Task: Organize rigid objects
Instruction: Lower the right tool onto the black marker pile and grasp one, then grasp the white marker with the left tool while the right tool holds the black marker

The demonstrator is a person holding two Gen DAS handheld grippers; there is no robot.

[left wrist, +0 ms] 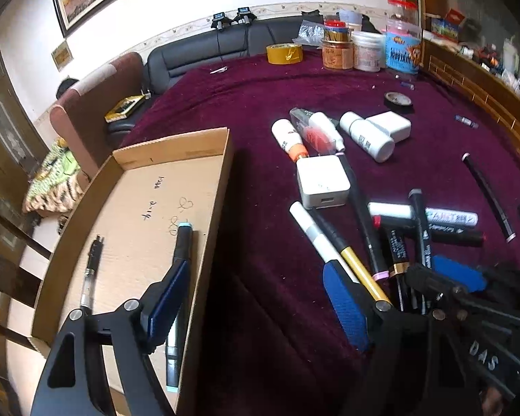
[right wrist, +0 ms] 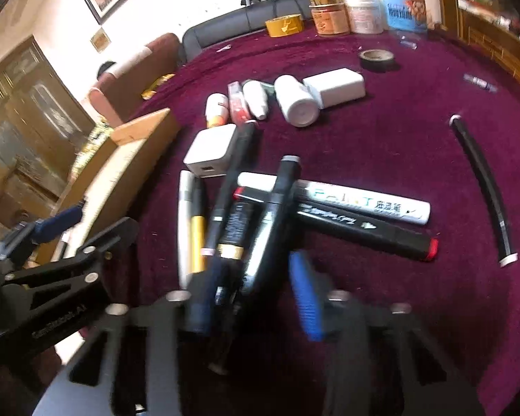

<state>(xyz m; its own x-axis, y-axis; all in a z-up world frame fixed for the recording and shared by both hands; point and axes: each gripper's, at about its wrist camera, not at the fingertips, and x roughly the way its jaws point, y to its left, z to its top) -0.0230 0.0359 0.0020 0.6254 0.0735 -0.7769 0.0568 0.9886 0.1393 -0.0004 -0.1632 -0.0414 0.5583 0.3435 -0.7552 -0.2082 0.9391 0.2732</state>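
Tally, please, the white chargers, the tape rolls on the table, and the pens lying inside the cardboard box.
White chargers: 2
Tape rolls: 2
Pens in the cardboard box: 2
Total: 6

Two white chargers [left wrist: 322,181], two tape rolls [left wrist: 284,53], one cardboard tray [left wrist: 135,159].

The near end of the marker [left wrist: 176,298] in the box [left wrist: 135,208] is covered by a left finger [left wrist: 164,303]. In the right view the pen pile's [right wrist: 246,228] near ends are blurred and hidden behind the fingers [right wrist: 306,300]; whether anything is gripped cannot be told.
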